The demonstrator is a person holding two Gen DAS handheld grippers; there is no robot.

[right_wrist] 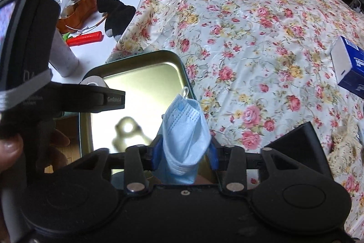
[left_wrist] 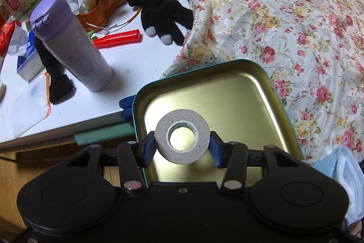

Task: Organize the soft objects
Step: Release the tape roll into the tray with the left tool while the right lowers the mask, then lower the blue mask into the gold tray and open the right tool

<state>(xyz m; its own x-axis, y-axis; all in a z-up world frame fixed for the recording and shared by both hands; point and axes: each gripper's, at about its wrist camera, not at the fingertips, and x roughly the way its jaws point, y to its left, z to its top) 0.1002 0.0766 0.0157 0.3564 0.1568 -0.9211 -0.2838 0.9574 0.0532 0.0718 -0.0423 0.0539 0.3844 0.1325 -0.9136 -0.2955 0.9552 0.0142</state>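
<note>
Your left gripper (left_wrist: pixel 182 146) holds a grey tape roll (left_wrist: pixel 182 136) between its fingers over the near end of the open tin (left_wrist: pixel 261 74). The right-hand pad looks slightly clear of the roll, so I cannot tell whether the pinch holds. Your right gripper (right_wrist: pixel 184 153) has the folded blue mask (right_wrist: pixel 185 129) between its fingers at the tin's right rim, and I cannot tell if those fingers press it. Both tools crowd the same tin, so they may collide. The mask could drape over the rim onto the floral cloth (right_wrist: pixel 261 49).
</note>
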